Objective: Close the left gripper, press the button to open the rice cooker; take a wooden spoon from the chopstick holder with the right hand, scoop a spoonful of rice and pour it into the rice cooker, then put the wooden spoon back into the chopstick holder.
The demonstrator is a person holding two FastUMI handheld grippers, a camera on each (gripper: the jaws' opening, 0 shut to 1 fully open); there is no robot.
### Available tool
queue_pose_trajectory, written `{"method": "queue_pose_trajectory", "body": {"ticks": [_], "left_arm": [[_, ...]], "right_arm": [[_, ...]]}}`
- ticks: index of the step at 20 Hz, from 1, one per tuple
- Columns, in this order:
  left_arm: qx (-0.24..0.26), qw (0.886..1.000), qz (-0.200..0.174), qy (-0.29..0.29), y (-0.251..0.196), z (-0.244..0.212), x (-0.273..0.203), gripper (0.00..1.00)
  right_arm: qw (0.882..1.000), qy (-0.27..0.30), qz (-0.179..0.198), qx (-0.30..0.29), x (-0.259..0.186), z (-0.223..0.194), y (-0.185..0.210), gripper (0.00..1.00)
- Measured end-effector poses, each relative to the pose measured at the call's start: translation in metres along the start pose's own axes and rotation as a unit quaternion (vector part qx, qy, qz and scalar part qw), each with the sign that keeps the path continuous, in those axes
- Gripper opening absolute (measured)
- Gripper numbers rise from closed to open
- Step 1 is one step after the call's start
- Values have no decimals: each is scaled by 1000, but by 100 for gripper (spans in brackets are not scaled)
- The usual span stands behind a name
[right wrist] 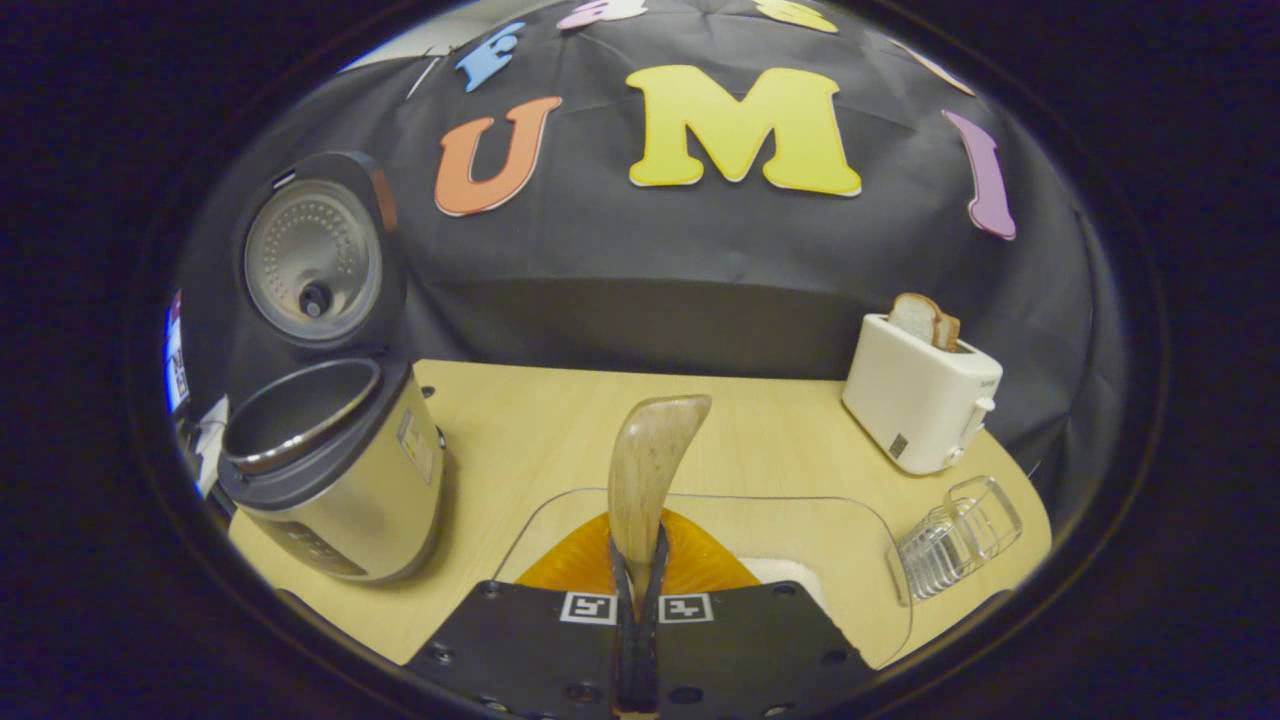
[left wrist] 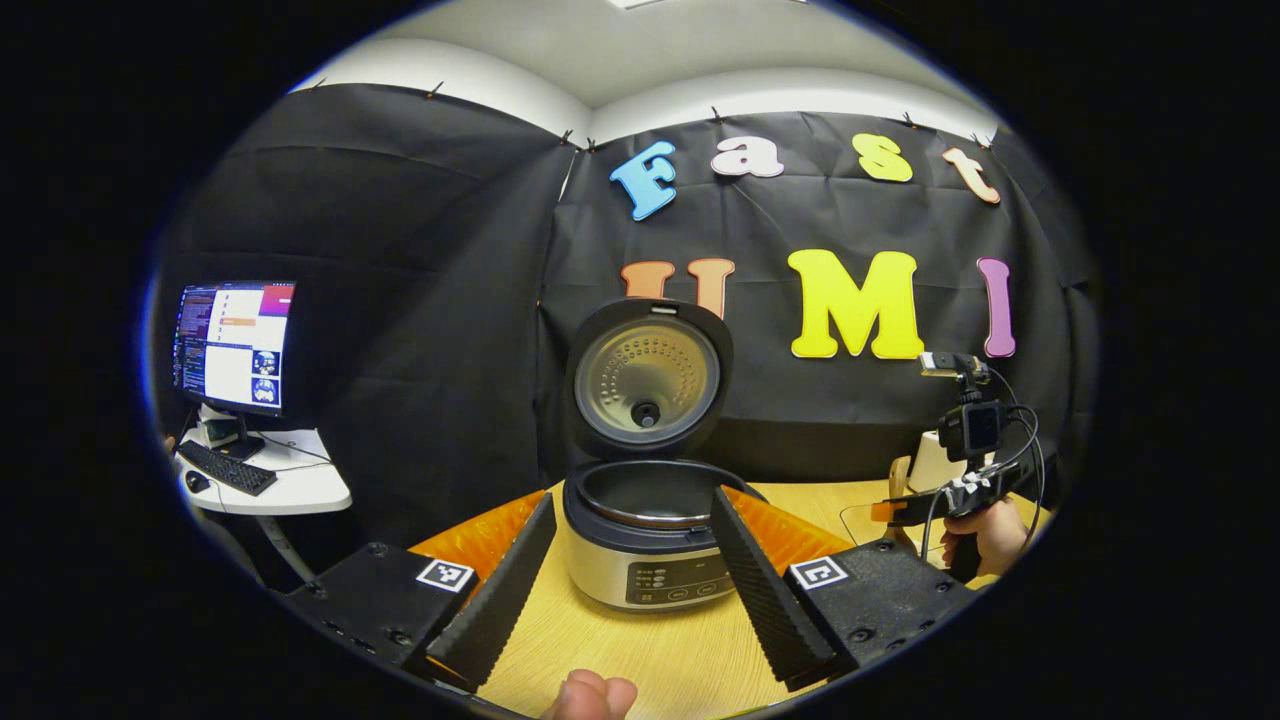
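Clamped between our right gripper's (right wrist: 640, 590) fingers, the wooden spoon (right wrist: 650, 470) stands with its long axis running straight up and away from us, bowl end uppermost. Just beneath it lies the clear container (right wrist: 880, 540) with white rice (right wrist: 785, 575) showing at its near edge, so we judge the scoop calls for tipping the bowl forward and down. Off to the left stands the rice cooker (right wrist: 340, 480), lid up, pot open. Our left gripper (left wrist: 630, 570) hangs spread apart, framing the cooker's front, nearer to it than the right.

Recording booth, black cloth wall (left wrist: 420, 300), monitor (left wrist: 235, 345)
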State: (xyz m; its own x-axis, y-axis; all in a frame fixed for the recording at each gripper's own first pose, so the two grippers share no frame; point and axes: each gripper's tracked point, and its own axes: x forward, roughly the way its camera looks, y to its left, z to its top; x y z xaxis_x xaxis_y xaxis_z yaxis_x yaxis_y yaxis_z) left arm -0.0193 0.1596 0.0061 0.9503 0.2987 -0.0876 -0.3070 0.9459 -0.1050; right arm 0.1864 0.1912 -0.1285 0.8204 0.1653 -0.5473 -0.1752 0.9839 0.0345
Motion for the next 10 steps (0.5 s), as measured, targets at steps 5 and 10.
{"method": "queue_pose_trajectory", "body": {"ticks": [5, 10], "left_arm": [[-3, 1000, 1, -3, 6, 1, 0, 98], [-8, 1000, 9, -4, 13, 1, 1, 98]], "right_arm": [[992, -10, 47, 115, 0, 8, 8, 1], [965, -9, 96, 244, 2, 14, 4, 0]]}}
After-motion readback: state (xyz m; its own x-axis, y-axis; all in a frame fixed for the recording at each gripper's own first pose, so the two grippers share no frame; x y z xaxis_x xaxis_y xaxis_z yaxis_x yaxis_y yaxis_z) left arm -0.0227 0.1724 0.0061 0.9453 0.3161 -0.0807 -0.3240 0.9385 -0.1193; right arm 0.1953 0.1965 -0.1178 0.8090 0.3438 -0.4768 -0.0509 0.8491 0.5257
